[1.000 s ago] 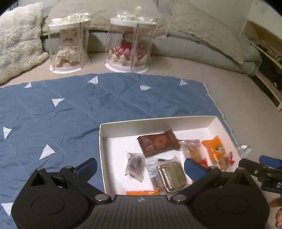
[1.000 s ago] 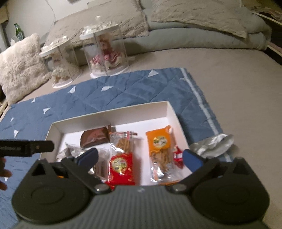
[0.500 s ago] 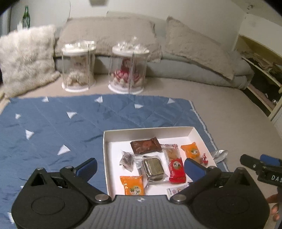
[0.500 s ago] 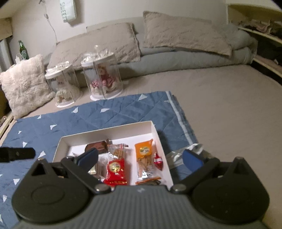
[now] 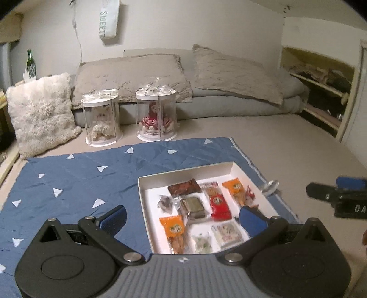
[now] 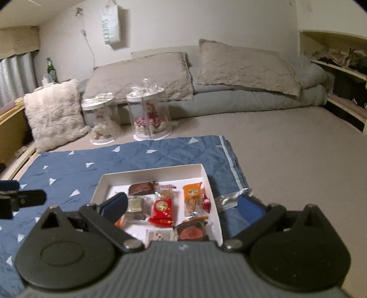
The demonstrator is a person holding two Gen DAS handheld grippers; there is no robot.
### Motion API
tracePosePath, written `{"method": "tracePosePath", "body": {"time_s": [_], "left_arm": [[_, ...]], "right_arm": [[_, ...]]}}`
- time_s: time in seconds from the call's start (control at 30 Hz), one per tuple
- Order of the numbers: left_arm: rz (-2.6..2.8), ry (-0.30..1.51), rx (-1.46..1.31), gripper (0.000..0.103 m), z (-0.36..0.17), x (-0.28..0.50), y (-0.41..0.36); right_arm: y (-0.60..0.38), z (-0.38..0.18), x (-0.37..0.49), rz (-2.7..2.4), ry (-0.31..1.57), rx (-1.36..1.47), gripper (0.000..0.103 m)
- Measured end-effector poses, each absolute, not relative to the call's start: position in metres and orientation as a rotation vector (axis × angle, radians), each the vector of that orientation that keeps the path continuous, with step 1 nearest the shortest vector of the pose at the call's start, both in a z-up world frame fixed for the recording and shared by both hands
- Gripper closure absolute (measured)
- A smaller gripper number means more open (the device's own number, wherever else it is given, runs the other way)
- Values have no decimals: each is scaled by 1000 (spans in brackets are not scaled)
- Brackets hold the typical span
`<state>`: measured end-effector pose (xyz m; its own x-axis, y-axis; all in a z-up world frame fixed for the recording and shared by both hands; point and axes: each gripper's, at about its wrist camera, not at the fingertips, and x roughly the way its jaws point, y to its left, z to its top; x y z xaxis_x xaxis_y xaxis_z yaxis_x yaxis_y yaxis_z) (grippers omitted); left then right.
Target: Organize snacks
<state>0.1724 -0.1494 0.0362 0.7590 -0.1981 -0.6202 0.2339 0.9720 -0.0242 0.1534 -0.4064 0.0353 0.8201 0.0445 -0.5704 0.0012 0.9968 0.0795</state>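
Snacks in box, below both wide-open hand-held grippers, untouched

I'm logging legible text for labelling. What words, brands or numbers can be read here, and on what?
"SWEET": vertical green letters on the white hanging banner on the wall, its lower end cut off by a fold.
"DA": white letters on the right gripper body, cut off at the frame edge.
Snack wrappers in the white box, including the red packet and orange packet: print too small and blurred to read.
Green bottle label: unreadable.
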Motion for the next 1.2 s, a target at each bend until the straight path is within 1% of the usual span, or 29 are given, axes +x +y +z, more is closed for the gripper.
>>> {"method": "tracePosePath", "body": {"time_s": [0.27,0.63,0.83,1.2], "left_arm": [[-229,645,46,0,25,129,-132],[-171,606,47,0,10,89,-115],[-158,582,16,0,12,79,-102],[-123,569,63,0,3,64,-101]], "right_arm": [[-379,38,105,47,569,-6,1],[-369,29,62,79,560,10,1],[-365,21,57,71,557,-32,1],[-366,16,47,89,531,-41,1]]}}
